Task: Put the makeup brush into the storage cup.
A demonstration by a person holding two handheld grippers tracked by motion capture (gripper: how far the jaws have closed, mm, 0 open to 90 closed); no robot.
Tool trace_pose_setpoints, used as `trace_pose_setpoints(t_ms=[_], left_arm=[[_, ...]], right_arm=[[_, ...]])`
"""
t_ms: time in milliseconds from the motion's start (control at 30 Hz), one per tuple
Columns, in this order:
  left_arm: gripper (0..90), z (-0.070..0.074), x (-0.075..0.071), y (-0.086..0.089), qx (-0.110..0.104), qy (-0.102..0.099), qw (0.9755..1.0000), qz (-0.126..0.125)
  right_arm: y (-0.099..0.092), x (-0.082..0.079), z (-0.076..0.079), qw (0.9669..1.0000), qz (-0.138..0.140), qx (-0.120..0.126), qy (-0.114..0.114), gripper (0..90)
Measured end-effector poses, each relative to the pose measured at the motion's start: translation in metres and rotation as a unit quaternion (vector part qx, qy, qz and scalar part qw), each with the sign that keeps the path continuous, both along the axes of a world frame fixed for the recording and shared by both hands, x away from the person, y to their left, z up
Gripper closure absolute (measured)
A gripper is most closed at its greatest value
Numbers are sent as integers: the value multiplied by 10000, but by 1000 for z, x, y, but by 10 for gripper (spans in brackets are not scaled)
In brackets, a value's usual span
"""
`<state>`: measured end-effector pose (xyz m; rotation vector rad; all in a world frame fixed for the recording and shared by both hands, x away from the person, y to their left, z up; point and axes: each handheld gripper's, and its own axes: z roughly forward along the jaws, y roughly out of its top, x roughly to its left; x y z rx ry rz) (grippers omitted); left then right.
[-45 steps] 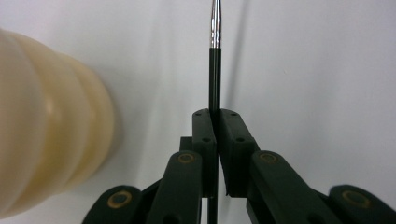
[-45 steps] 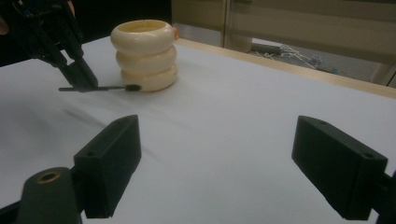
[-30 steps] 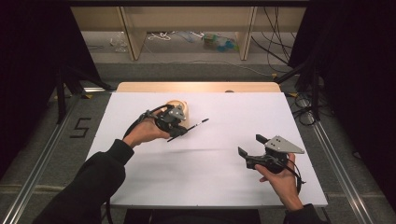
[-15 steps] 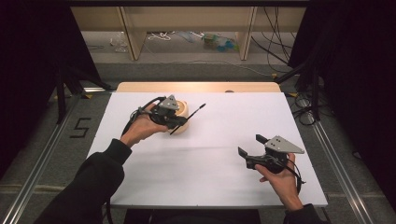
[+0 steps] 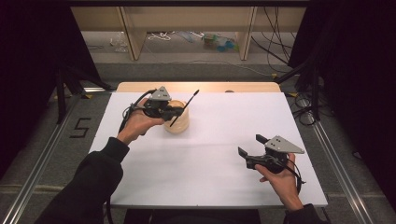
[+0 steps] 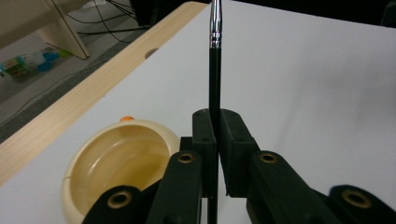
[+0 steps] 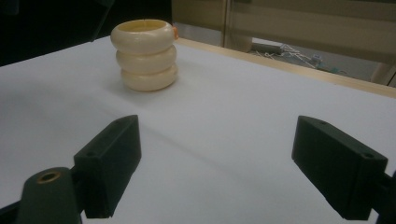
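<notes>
Prob. midway: thin black brush point(image 6: 214, 70) w/ silver ferrule clamped in left gripper point(image 6: 215, 140), jaws pinched on handle, held above ribbed cream holder point(image 6: 119, 170), which sits just below-left of jaws. Drop-in not yet done. Holder glossy, three stacked rings, hollow. Right gripper point(image 7: 215, 161) jaws wide apart, nothing between, over white matte table point(image 5: 224, 121); holder well ahead-left.

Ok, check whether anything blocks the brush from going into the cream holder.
Nothing visible does. The left claw is shut on the brush, held beside and above the holder. The holder's mouth is open and looks empty inside. The right claw sits open, well off to the other side of the table.
</notes>
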<state>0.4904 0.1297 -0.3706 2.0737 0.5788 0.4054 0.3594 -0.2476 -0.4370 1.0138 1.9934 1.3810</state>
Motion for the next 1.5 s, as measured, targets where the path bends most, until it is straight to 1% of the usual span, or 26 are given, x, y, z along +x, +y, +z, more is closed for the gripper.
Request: trace_pose_setpoints(t_ms=[33, 67, 100, 133, 167, 200, 233, 300, 367, 467, 533, 567, 633, 667, 767, 800, 867, 900, 1033, 1100, 1133, 1167, 1200, 1233, 1433, 1500], left_arm=[[853, 2, 1, 2, 45, 20, 10000, -30], [853, 2, 1, 2, -66, -43, 10000, 50], [853, 4, 1, 4, -24, -102, 9999, 75], [853, 5, 0, 4, -119, -67, 9998, 128], [853, 6, 0, 4, -194, -93, 9997, 133], [853, 8, 0, 5, -194, -72, 9997, 155], [853, 8, 1, 6, -270, -129, 9994, 199], [853, 11, 2, 8, -336, -108, 9990, 266], [854, 12, 3, 10, -483, -150, 9981, 366], [853, 15, 6, 14, -581, -176, 9969, 496], [853, 17, 8, 16, -667, -243, 9957, 595], [853, 17, 9, 17, -725, -228, 9951, 626], [853, 19, 11, 20, -849, -280, 9929, 785], [853, 19, 12, 21, -887, -296, 9923, 816], [853, 19, 15, 23, -990, -362, 9896, 984], [853, 18, 16, 23, -1030, -368, 9887, 1024], [853, 17, 18, 24, -1064, -381, 9877, 1080], [853, 17, 19, 24, -1065, -389, 9872, 1125], [853, 15, 22, 24, -1162, -437, 9845, 1239], [853, 15, 24, 24, -1215, -419, 9834, 1281], [853, 14, 24, 24, -1219, -440, 9828, 1318], [853, 14, 25, 24, -1237, -443, 9824, 1329], [853, 14, 25, 24, -1285, -452, 9814, 1352], [854, 14, 25, 24, -1279, -497, 9811, 1362], [853, 12, 27, 23, -1419, -546, 9772, 1480], [853, 11, 27, 22, -1457, -547, 9764, 1496]], right_arm=[[0, 0, 0, 10000, -1, -1, -1, 169], [0, 0, 0, 10000, -1, 1, 1, 169], [0, 0, 0, 10000, -2, -1, 1, 169], [0, 0, 0, 10000, -3, 1, 3, 169], [0, 0, 0, 10000, 0, -1, -1, 169], [0, 0, 0, 10000, -2, -2, 0, 169], [0, 0, 0, 10000, -12, 6, -8, 169], [0, 0, 0, 10000, -1, -3, -1, 169], [0, -1, 0, 10000, -5, 29, 36, 169], [0, 0, 0, 10000, -8, 6, -8, 169], [0, 0, 0, 10000, 0, 2, -2, 169], [0, -1, 0, 10000, -5, 31, 36, 169], [0, 0, 0, 10000, 4, -3, -3, 169], [0, 0, 0, 10000, -9, 5, -5, 169], [0, -1, 0, 10000, -2, 30, 37, 169], [0, 0, 0, 10000, 4, 6, 0, 169], [0, -1, 0, 10000, -1, 32, 37, 169], [0, 0, 0, 10000, 3, 16, 12, 169], [0, 0, 0, 10000, 5, 11, 7, 169], [0, 0, 0, 10000, 8, 1, -2, 169], [0, 0, 0, 10000, 2, 29, 32, 169], [0, 0, 0, 10000, 4, 31, 33, 169], [0, 0, 0, 10000, 2, 30, 32, 169], [0, 0, 0, 10000, 3, 31, 32, 169], [0, 0, 0, 10000, 10, 2, -4, 169], [0, 0, 0, 10000, 0, 6, -8, 169]])
